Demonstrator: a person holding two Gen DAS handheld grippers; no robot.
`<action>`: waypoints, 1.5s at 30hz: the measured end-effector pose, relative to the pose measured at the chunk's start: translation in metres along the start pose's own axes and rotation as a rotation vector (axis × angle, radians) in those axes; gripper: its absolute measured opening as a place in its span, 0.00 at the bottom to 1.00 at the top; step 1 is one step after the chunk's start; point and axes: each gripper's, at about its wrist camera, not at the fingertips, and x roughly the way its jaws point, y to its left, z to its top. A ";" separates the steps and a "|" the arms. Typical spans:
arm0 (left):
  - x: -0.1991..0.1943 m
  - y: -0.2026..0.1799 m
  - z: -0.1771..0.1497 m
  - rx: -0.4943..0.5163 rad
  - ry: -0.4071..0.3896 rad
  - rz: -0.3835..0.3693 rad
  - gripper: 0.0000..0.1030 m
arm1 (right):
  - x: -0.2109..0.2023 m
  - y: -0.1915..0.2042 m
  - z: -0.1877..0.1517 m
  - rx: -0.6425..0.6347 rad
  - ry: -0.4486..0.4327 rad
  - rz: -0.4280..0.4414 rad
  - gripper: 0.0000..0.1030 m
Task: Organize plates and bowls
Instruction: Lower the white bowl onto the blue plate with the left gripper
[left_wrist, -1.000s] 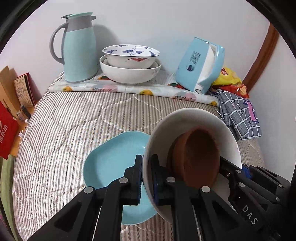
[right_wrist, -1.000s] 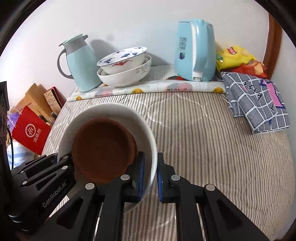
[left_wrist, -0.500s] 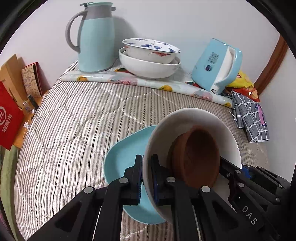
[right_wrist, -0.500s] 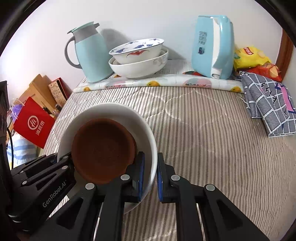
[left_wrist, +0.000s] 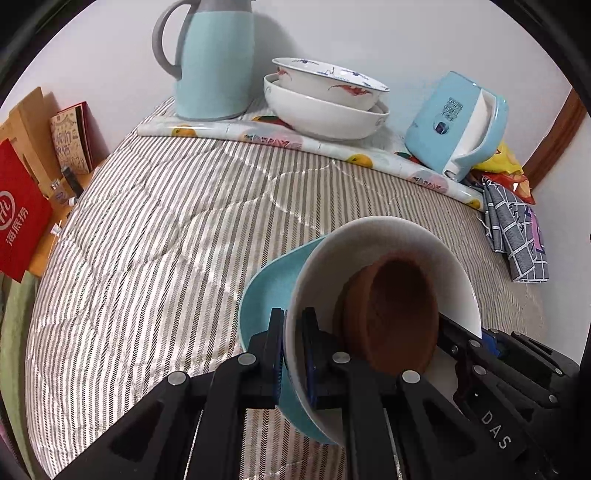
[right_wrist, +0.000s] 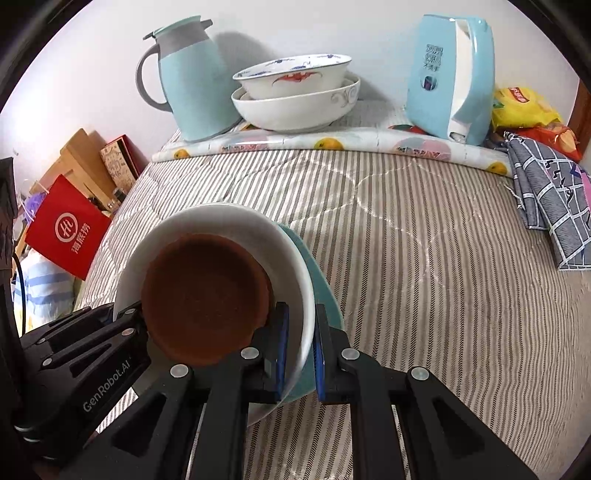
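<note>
A white bowl with a brown bowl inside it hangs between both grippers. My left gripper is shut on its left rim. On the opposite rim my right gripper is shut. Beneath it a light blue plate lies on the striped quilt, mostly hidden by the white bowl. I cannot tell whether the bowl touches the plate. At the back, a patterned bowl is nested in a larger white bowl.
A pale blue jug stands left of the stacked bowls and a blue kettle right of them, both on a fruit-print mat. Snack bags and a checked cloth lie at the right. A red bag stands beyond the quilt's left edge.
Both grippers have carried the white bowl forward and down over the blue plate, which now shows much less. The stacked bowls and jug at the back appear closer.
</note>
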 end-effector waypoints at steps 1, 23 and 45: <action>0.001 0.001 -0.001 -0.002 0.003 0.000 0.10 | 0.002 0.000 0.000 0.001 0.005 0.001 0.12; 0.022 0.013 -0.001 -0.021 0.026 -0.018 0.10 | 0.020 0.005 0.001 -0.011 0.023 -0.012 0.12; 0.021 0.015 -0.001 -0.030 0.043 -0.038 0.11 | 0.020 0.006 0.003 -0.048 0.039 -0.045 0.19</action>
